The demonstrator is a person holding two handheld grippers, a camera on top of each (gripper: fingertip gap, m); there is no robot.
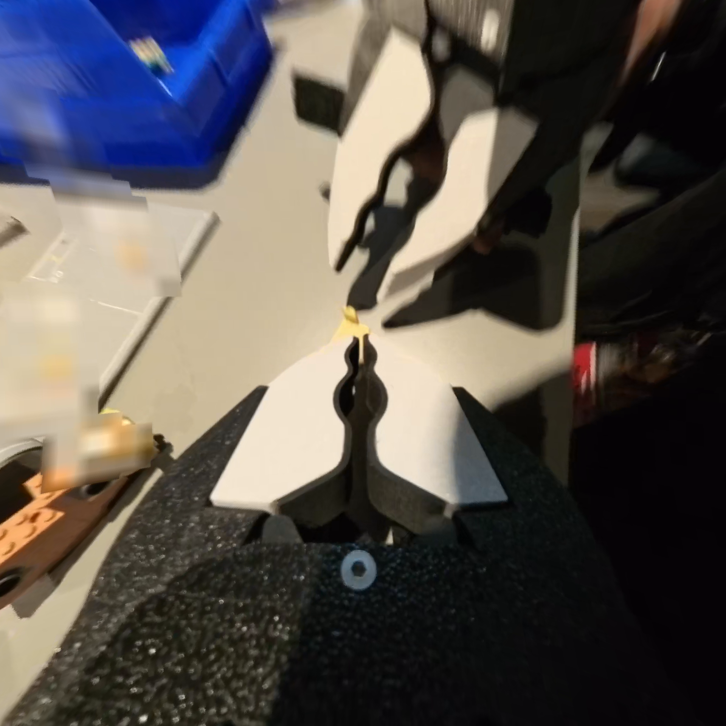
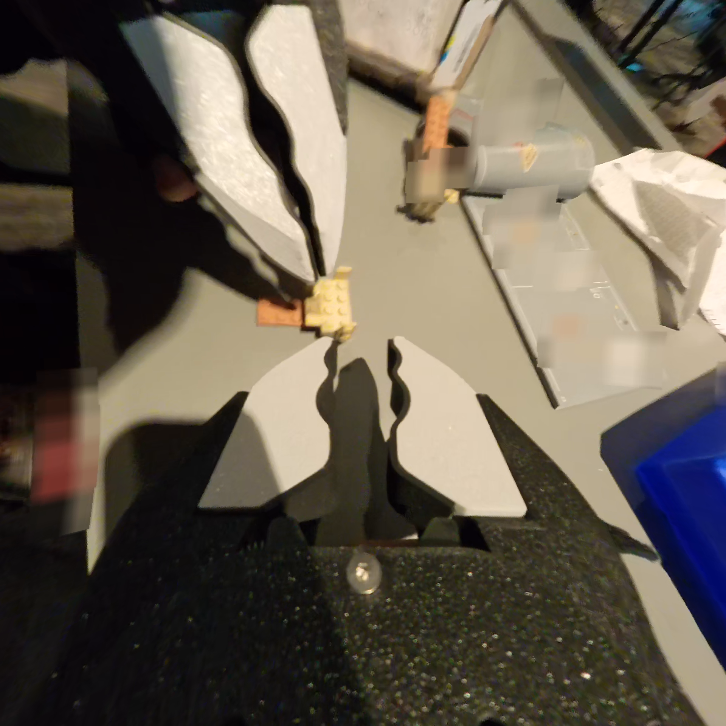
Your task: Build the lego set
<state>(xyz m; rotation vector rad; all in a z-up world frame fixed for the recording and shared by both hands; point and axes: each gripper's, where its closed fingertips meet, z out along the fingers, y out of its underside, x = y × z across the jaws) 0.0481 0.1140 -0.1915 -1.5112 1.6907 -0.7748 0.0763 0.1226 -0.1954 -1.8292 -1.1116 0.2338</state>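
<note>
Grey table [image 2: 412, 275], bin [image 2: 683, 491] at four o'clock. Left gripper [image 2: 320, 281] pinches the tan piece [image 2: 332, 304] from eleven o'clock; right gripper [image 2: 359, 345], jaws narrowly parted, empty, sits just beside. A glancing approach could knock that shallow-held piece loose.

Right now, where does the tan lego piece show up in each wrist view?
Left wrist view: the tan lego piece sits at centre, pinched edge-on at the tip of the left tool, mostly hidden.
Right wrist view: the piece is just left of centre, studs showing, held by the left tool ahead of the open right tool.
Shared landmark: the blue bin.
</note>
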